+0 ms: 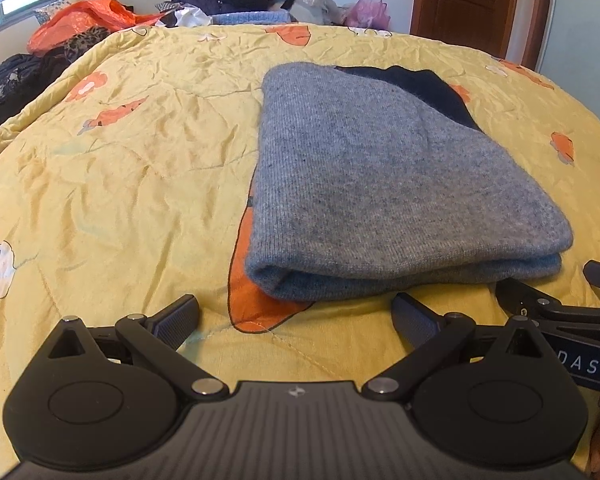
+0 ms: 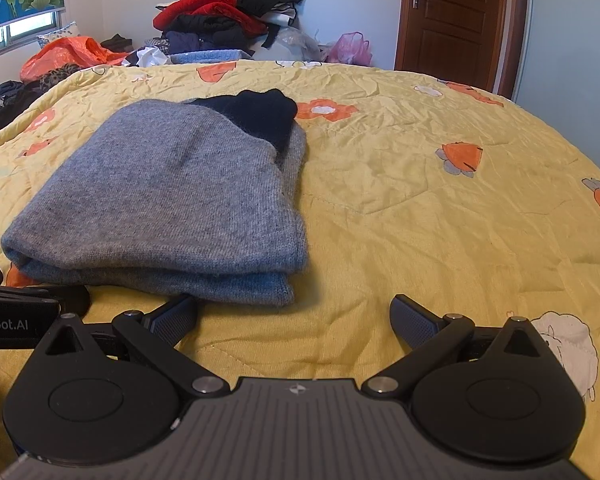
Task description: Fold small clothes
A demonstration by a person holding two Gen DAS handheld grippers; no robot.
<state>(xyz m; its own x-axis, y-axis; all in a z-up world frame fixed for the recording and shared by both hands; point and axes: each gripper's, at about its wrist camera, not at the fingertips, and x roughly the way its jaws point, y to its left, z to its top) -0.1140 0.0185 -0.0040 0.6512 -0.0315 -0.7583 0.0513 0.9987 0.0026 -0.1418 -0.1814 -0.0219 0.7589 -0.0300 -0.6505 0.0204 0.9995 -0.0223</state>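
A grey knit garment (image 1: 380, 184) with a dark navy part (image 1: 424, 88) lies folded into a thick rectangle on the yellow quilt (image 1: 120, 184). It also shows in the right wrist view (image 2: 168, 200), with the navy part (image 2: 256, 116) at its far end. My left gripper (image 1: 296, 316) is open and empty, just in front of the garment's near folded edge. My right gripper (image 2: 294, 316) is open and empty, near the garment's near right corner; its left finger (image 2: 176, 318) is close to the fold. Each gripper shows at the other view's edge.
A pile of red, black and purple clothes (image 2: 224, 16) stands beyond the bed's far edge, with an orange plastic bag (image 2: 64, 56) to its left and a pink bag (image 2: 350, 48) to its right. A brown door (image 2: 456, 20) is at the back right. Dark clothes (image 1: 16, 80) lie off the left edge.
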